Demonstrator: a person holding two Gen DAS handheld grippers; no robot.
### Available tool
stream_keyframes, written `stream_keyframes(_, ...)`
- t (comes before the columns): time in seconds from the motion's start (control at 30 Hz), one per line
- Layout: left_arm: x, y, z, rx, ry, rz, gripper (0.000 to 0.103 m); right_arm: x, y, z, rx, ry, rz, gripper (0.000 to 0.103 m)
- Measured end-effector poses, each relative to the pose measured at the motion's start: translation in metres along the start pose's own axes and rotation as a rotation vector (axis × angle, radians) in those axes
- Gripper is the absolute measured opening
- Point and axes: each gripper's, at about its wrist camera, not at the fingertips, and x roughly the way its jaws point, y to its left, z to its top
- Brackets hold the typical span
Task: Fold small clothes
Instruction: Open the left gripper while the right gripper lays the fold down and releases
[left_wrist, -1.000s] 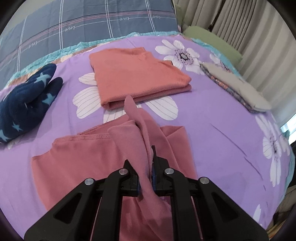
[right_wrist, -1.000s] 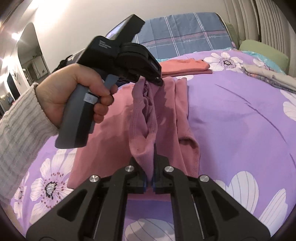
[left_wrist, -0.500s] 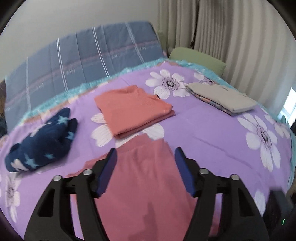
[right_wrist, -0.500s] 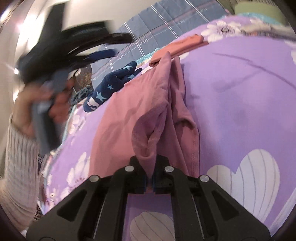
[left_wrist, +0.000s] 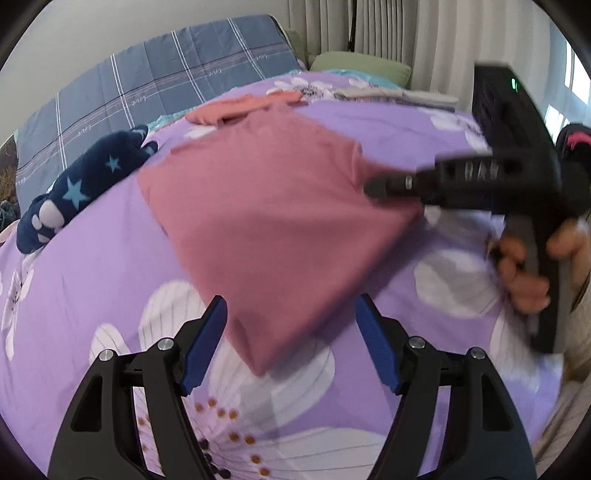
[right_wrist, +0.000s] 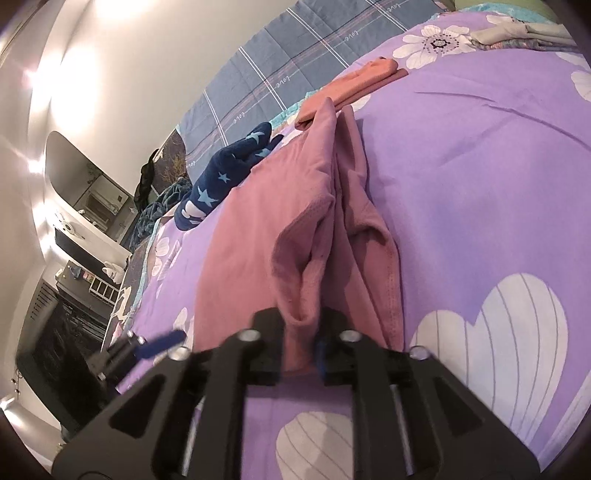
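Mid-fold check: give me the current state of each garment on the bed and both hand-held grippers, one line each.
Pink garment: lying on the bed, a bunched fold between the right jaws.
Left hand-held gripper: open, nothing between its jaws.
Right hand-held gripper: jaws just been opening, the fold still between them.
Orange garment: folded, lying flat.
Navy star garment: unfolded, in a heap.
Grey clothes: folded, stacked.

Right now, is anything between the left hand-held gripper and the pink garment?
Nothing visible. The left hand-held gripper stands open just short of the pink garment's near corner, with only bare purple sheet between. The right hand-held gripper has the garment's far edge between its opening jaws.
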Motion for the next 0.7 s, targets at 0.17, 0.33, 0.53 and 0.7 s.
stream_keyframes(0.17,0.012,-0.004,-0.005,0.000,0.017,0.052,0.072,0.000,0.005,0.002,-0.019,-0.007,-0.040,0.005)
stream_keyframes(0.33,0.013,0.004,-0.007,-0.004,0.018,0.120,0.072,-0.038,0.016,0.013,-0.053,-0.128,-0.039,0.004)
stream_keyframes(0.53,0.007,0.021,-0.013,-0.081,0.018,0.109,0.072,-0.011,-0.019,0.003,0.016,0.038,-0.100,0.011)
stream_keyframes(0.7,0.006,0.021,-0.016,-0.073,0.021,0.131,0.072,-0.029,-0.022,0.004,-0.001,-0.024,-0.099,0.014)
